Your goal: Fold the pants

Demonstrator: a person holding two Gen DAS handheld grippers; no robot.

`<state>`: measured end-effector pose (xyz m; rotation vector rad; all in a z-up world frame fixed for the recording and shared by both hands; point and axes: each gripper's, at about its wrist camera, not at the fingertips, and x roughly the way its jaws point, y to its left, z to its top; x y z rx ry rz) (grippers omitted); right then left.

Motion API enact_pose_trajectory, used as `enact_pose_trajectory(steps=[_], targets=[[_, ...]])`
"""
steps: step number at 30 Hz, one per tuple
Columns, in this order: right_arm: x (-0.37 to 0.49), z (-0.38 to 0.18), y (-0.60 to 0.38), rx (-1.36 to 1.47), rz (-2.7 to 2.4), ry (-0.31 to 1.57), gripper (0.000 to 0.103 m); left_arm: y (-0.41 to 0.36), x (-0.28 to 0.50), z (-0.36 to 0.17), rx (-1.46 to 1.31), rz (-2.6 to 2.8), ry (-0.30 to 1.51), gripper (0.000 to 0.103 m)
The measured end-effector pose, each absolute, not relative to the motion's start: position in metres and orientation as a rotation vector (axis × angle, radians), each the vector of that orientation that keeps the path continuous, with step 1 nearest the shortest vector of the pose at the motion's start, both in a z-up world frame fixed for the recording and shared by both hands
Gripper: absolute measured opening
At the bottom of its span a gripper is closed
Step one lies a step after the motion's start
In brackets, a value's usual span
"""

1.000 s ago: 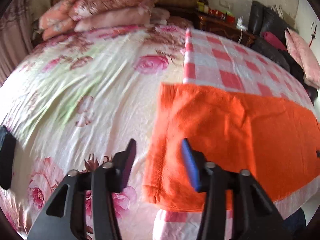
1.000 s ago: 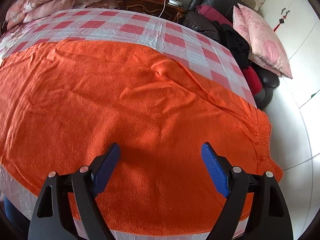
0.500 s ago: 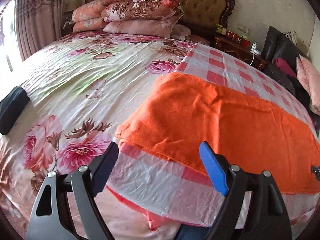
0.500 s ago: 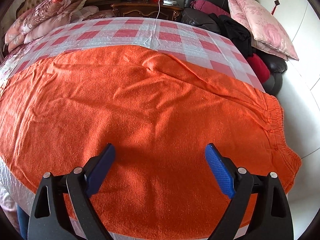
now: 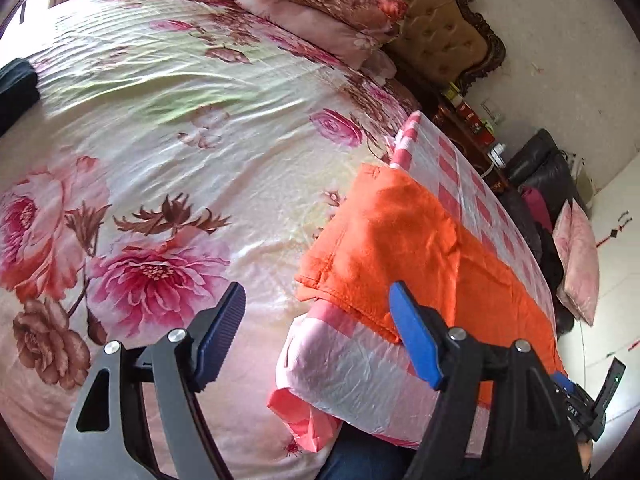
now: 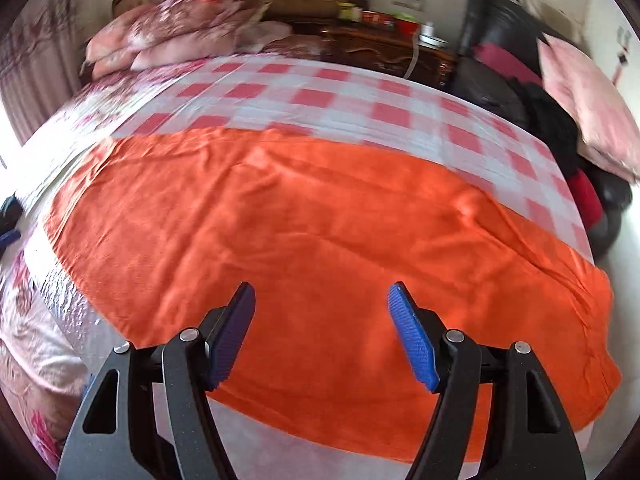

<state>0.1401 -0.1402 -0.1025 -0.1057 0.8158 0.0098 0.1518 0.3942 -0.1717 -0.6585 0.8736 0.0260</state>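
In the left wrist view the left gripper [image 5: 316, 322] has pulled back from the cloth and swung to its left since a second ago: then its fingers straddled the near edge of the orange pants [image 5: 404, 248], now it hangs spread and empty over the corner of the checked sheet [image 5: 352, 364], with the pants' hem end ahead and to the right of its right finger and the floral bedspread [image 5: 168, 152] ahead and left. The cuff end looks doubled, one layer lying on the other, so the pants seem already folded lengthwise; the withdrawal reads as a regrasp or a look for the hem corner rather than a finished step. In the right wrist view the right gripper [image 6: 322, 326] has also lifted and backed away; its fingers are spread wide and hold nothing, and the pants lie flat straight ahead, running from far left to the waistband end at far right, their near edge below the fingertips. With both tools free, the crosswise fold probably remains to be done.
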Motion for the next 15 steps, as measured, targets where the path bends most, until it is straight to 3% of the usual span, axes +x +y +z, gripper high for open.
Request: enact_pose_trajectory(steps=[12,13,15], targets=[[0.158,-0.119,-0.045,-0.197,0.148,0.891,0.069,0.438,0.178,-0.263,-1.26,-0.372,0.876,0.073],[0.16,-0.12,-0.041,-0.202,0.154,0.895,0.069,0.438,0.179,-0.268,-1.296,-0.393,0.867,0.07],[0.162,-0.12,-0.031,-0.215,0.161,0.897,0.069,0.438,0.181,-0.276,-1.364,-0.419,0.841,0.053]])
